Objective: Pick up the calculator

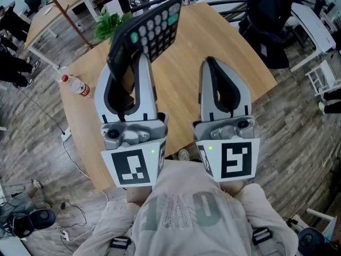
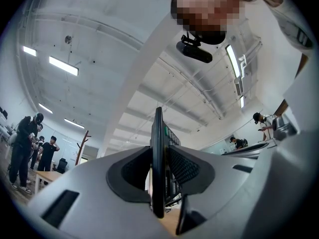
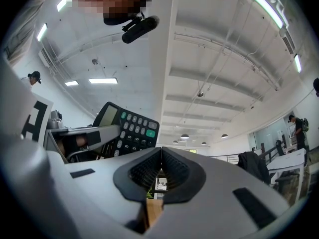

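Note:
The black calculator point(image 1: 152, 28) with grey and green keys is held up in the air above the round wooden table point(image 1: 234, 57). My left gripper point(image 1: 132, 57) is shut on its lower end. In the left gripper view the calculator point(image 2: 158, 158) stands edge-on, clamped between the two pads of the left gripper point(image 2: 160, 180). My right gripper point(image 1: 211, 64) hangs beside it on the right, shut with nothing in it. In the right gripper view the right gripper point(image 3: 160, 173) has its pads closed together, and the calculator point(image 3: 130, 129) shows to the left, keys facing me.
A green plant point(image 1: 109, 23) stands at the table's far edge. A plastic bottle with a red cap point(image 1: 74, 85) lies near the left rim. A black office chair point(image 1: 269, 31) is beyond the table on the right, and another wooden desk point(image 1: 53, 9) at the upper left.

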`<state>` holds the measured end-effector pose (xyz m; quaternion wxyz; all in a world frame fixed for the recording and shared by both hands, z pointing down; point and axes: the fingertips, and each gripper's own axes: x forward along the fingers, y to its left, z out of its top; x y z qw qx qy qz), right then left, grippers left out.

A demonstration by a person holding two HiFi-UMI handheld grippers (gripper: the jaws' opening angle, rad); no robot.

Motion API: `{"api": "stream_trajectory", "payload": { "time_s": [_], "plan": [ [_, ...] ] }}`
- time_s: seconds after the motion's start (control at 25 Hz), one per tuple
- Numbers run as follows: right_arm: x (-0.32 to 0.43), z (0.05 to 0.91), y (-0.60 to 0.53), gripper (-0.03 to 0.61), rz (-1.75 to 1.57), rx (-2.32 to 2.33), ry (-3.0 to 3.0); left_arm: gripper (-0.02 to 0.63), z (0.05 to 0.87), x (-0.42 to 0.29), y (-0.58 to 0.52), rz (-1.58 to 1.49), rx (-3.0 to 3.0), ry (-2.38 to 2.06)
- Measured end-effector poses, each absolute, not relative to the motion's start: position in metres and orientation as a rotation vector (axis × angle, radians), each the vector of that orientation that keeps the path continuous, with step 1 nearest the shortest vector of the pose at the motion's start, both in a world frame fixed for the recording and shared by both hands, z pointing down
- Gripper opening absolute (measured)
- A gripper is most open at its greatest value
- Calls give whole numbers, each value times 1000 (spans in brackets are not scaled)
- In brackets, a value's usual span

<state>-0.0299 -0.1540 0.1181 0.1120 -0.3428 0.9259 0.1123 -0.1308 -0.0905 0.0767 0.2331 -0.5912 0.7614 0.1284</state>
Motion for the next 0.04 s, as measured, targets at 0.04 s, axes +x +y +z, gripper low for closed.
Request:
{"api": "stream_trajectory", "payload": {
  "time_s": [0.04],
  "plan": [
    [-29, 117, -155, 20, 332, -1010, 2716, 121, 76, -130, -91, 353, -1622, 2091]
  ]
}}
